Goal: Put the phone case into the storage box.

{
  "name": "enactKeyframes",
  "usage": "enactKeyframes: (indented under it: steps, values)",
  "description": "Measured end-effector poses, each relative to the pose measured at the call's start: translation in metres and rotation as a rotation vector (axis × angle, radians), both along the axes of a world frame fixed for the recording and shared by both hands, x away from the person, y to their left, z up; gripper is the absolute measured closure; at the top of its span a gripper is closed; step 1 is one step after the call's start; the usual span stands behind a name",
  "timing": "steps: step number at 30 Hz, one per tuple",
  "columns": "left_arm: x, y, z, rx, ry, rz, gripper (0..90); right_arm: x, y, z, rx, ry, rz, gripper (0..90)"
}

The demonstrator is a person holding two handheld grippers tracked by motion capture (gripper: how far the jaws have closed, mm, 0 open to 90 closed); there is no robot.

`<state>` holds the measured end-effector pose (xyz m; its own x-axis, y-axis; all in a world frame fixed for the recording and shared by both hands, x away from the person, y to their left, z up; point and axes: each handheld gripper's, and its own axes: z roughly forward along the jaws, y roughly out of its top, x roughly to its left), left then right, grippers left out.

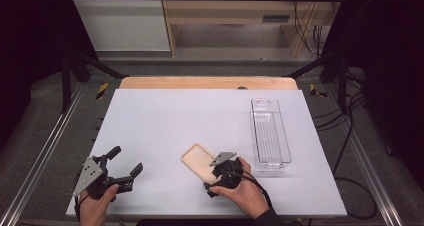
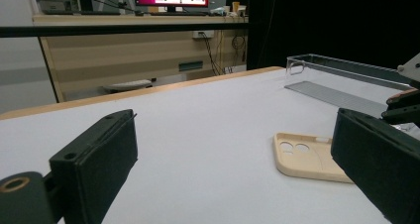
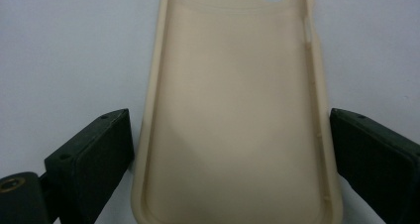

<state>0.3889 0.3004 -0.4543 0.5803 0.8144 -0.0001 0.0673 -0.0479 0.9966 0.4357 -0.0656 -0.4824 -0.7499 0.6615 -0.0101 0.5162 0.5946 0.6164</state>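
A beige phone case [image 1: 196, 161] lies inside-up on the white table top [image 1: 175, 121], near the front middle. My right gripper [image 1: 216, 170] is low over the case's near end. In the right gripper view the case [image 3: 233, 85] lies between the two black jaws, which stand wide beside its long edges without clearly pressing on it; the right gripper [image 3: 230, 149] is open. My left gripper [image 1: 127, 160] is held at the front left of the table, open, with nothing between its jaws. From the left gripper [image 2: 233, 154] the case [image 2: 304, 157] shows ahead to the right.
A clear, long plastic tray [image 1: 287, 136] stands to the right of the case, running front to back, and also appears as the clear tray [image 2: 341, 68]. Beyond the table's wooden far edge [image 1: 207, 82] are wooden furniture and cables.
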Motion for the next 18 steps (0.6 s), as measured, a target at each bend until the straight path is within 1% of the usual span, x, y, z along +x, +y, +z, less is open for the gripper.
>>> enactKeyframes:
  steps: [3,4,6,9,11,13,14,16,18]
  values:
    - [0.0004,0.0008,-0.0008,0.004,0.007,0.007,3.5,0.0006,-0.0025,0.0,0.011,-0.003,0.002,9.8]
    - [0.0006,0.001,-0.0011,0.004,0.011,0.01,3.6,0.0009,-0.0047,0.0003,0.024,0.001,-0.002,10.7]
    - [0.001,0.001,-0.0008,0.002,0.014,0.014,3.5,0.0004,-0.0051,-0.0002,0.029,-0.005,0.0,11.2]
    - [0.0011,0.0011,0.0002,-0.008,0.016,0.014,3.6,0.0011,-0.0044,0.0008,0.019,0.0,0.002,11.5]
    - [0.0007,0.0008,0.0004,-0.008,0.021,0.013,3.5,0.001,-0.0033,0.0018,0.004,-0.002,0.001,11.8]
    - [-0.0004,0.0003,0.001,-0.004,0.027,0.024,3.4,0.0005,-0.0038,0.0017,0.008,-0.007,0.001,12.1]
    - [-0.0015,-0.0006,0.0016,-0.013,0.028,0.033,3.3,0.0001,-0.004,0.0019,0.01,-0.009,0.001,12.3]
    - [-0.0031,-0.0017,0.0031,-0.014,0.032,0.038,3.0,-0.0017,-0.0039,0.0028,0.014,-0.03,0.0,12.7]
    - [-0.0046,-0.0041,0.0049,-0.034,0.041,0.041,2.5,-0.003,-0.0042,0.0034,0.014,-0.057,-0.002,12.9]
